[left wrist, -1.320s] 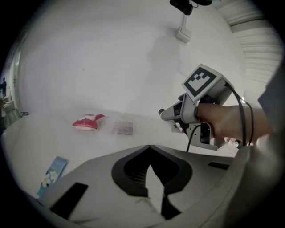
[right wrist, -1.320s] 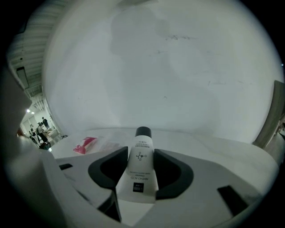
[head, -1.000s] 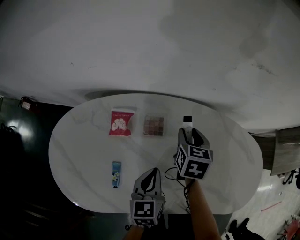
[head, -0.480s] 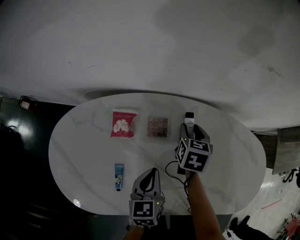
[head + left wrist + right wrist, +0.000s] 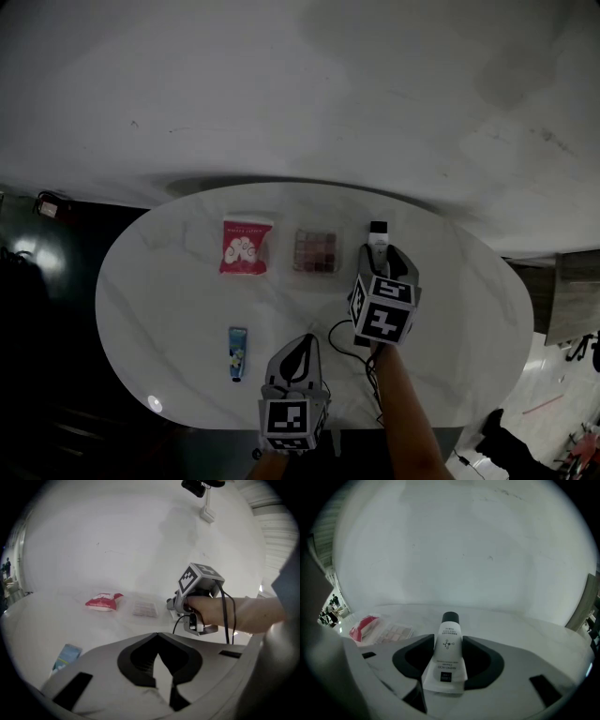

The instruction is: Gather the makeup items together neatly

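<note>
A white tube with a black cap [image 5: 448,644] sits between the jaws of my right gripper [image 5: 447,641], whose pads press on both its sides. From above, that tube [image 5: 378,232] pokes out past the right gripper [image 5: 380,259] at the table's right middle. An eyeshadow palette [image 5: 315,251] lies just left of it, and a red pouch [image 5: 246,247] lies further left. A small blue tube [image 5: 236,352] rests near the front left. My left gripper [image 5: 298,356] hovers at the front edge, shut and empty [image 5: 159,637].
The items lie on an oval white marble table [image 5: 169,281] with a dark floor around it. A cable [image 5: 342,342] trails from the right gripper across the tabletop. A person's forearm [image 5: 403,403] reaches in from the front edge.
The right gripper with the white tube has shifted slightly toward the far side of the table. The left gripper has stayed in place.
</note>
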